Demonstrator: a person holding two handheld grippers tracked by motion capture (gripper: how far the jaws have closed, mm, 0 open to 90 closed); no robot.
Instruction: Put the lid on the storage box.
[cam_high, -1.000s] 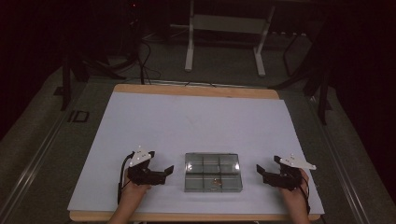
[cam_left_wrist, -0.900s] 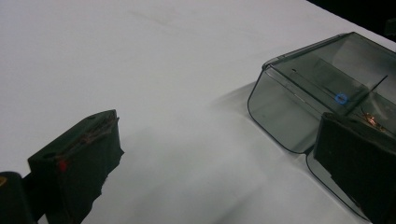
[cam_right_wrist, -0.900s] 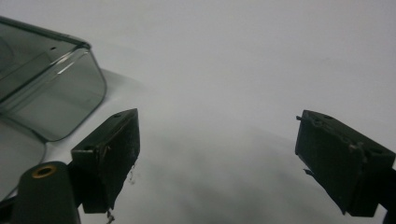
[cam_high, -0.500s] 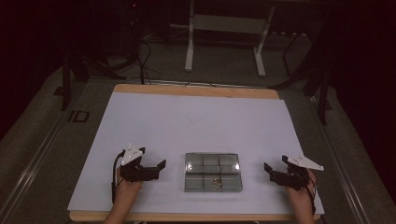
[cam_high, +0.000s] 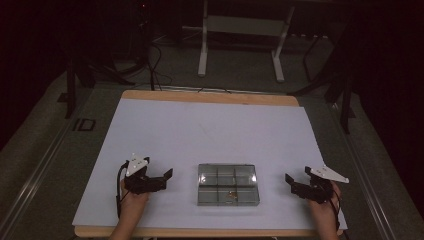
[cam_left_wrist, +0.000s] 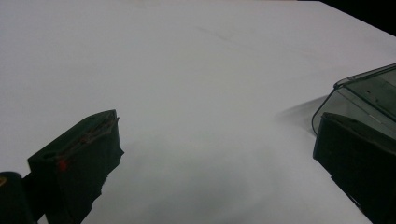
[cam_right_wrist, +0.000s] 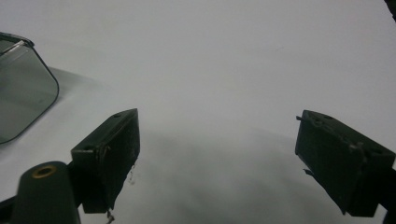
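A clear lidded box (cam_high: 228, 184) with several compartments lies near the front edge of the white table (cam_high: 210, 130). A small brownish item (cam_high: 231, 193) sits in one of its front compartments. My left gripper (cam_high: 165, 180) rests left of the box, apart from it, open and holding nothing. In the left gripper view its jaws (cam_left_wrist: 217, 130) stand wide apart, and the box corner (cam_left_wrist: 369, 93) shows at the right. My right gripper (cam_high: 291, 185) sits right of the box, open and holding nothing. Its own view has the spread jaws (cam_right_wrist: 219, 123) and the box edge (cam_right_wrist: 18, 88) at the left.
The wooden table edge (cam_high: 210, 96) runs along the back. Beyond it stand a white metal frame (cam_high: 240, 40) and dark stands with cables on the floor (cam_high: 150, 60). A person's hands come in from the front edge.
Both grippers have drawn outward from the box: the left one to the left, the right one to the right. The box has not moved.
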